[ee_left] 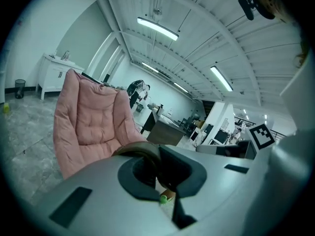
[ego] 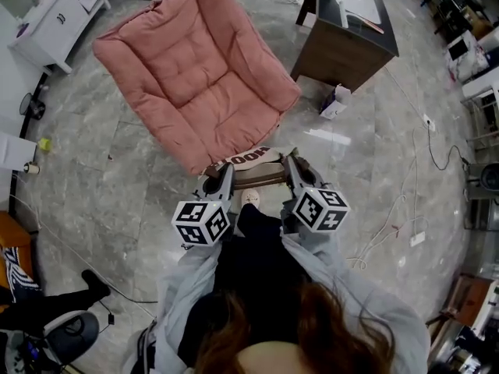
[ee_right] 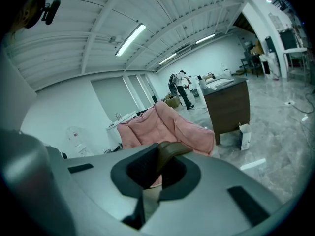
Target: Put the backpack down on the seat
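Note:
A pink cushioned chair stands on the grey floor ahead of me, its seat bare. Just before its front edge hangs the backpack, of which I see only a beige top with lettering and a brown carrying strap. My left gripper is shut on the strap's left end, and my right gripper is shut on its right end. In the left gripper view the brown strap sits pinched in the jaws with the chair behind it. The right gripper view shows the strap likewise clamped. The bag's body is hidden.
A brown desk stands right of the chair with a small white bag at its foot. A white cabinet is at the far left. Cables trail over the floor at right. An office chair base sits at lower left.

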A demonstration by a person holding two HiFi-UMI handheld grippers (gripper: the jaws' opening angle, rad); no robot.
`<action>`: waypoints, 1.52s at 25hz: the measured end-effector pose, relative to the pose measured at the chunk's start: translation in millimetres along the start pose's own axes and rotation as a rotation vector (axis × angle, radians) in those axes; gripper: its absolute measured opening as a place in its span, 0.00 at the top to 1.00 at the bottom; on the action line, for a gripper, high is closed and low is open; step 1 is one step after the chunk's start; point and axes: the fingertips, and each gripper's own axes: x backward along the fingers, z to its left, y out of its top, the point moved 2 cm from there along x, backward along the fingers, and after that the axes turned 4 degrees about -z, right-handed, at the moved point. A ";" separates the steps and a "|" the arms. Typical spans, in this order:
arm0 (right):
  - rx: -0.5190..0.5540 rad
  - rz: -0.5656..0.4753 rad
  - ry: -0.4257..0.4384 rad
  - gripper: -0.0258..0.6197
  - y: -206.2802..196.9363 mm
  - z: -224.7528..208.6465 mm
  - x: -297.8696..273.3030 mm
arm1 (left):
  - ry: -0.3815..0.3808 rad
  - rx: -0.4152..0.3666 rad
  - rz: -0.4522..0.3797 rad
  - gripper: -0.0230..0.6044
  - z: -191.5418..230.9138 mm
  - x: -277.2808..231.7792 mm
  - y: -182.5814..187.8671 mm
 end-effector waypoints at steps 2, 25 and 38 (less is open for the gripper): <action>-0.006 -0.003 0.010 0.95 11.8 -7.1 -14.1 | -0.004 0.004 0.003 0.94 -0.8 -14.9 4.8; 0.013 -0.052 0.167 0.95 124.1 -2.7 -82.4 | -0.079 -0.031 -0.111 0.94 -8.6 -106.4 113.9; 0.044 -0.008 0.143 0.95 146.7 19.0 -181.6 | -0.107 -0.008 -0.039 0.94 62.9 -173.4 168.2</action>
